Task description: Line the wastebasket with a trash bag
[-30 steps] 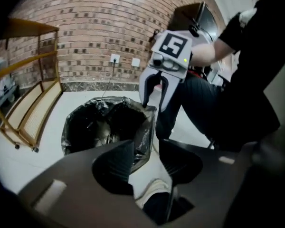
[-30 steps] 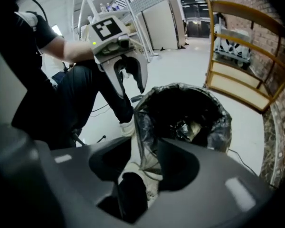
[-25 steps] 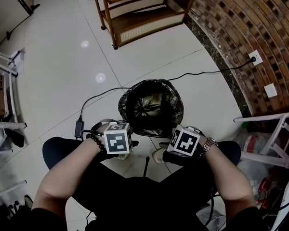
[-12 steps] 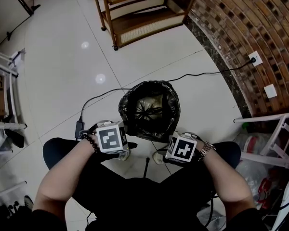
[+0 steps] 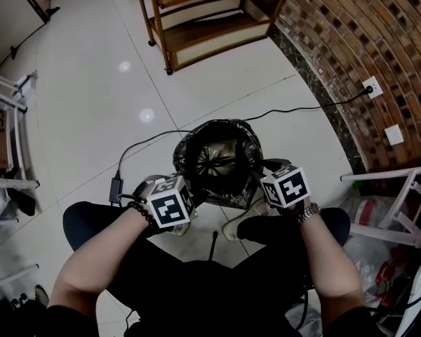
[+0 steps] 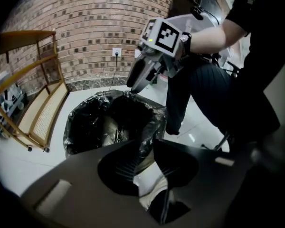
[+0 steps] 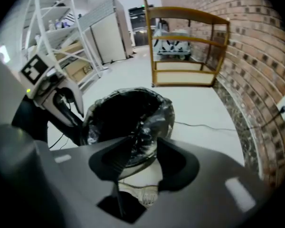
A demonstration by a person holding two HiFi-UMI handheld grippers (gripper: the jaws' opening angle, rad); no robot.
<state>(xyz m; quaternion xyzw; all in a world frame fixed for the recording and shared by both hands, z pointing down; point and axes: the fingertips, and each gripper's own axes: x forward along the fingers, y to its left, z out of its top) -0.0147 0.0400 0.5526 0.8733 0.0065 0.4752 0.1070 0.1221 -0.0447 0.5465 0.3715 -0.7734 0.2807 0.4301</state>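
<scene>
The wastebasket (image 5: 218, 195) stands on the floor between my knees. A black trash bag (image 5: 217, 159) lines it and is folded over the rim. My left gripper (image 5: 177, 192) is at the near left of the rim. In the left gripper view its jaws (image 6: 145, 145) are closing, with the bag's crinkled edge (image 6: 149, 127) between the tips and a gap still showing. My right gripper (image 5: 275, 182) is at the rim's right side. Its jaws (image 7: 143, 141) stand apart, with the bag's folded edge (image 7: 149, 122) in the gap and not pinched.
A wooden shelf cart (image 5: 203, 20) stands beyond the basket. A black cable (image 5: 147, 137) with a power adapter (image 5: 116, 187) runs across the tiles to a wall outlet (image 5: 370, 85) on the brick wall (image 5: 351, 27). White metal frames (image 5: 400, 202) stand at the right, and the person's shoe (image 5: 231, 227) is near the basket.
My right gripper swung from the basket's near side round to its right side, rolling as it went. My left gripper shifted a little toward the rim.
</scene>
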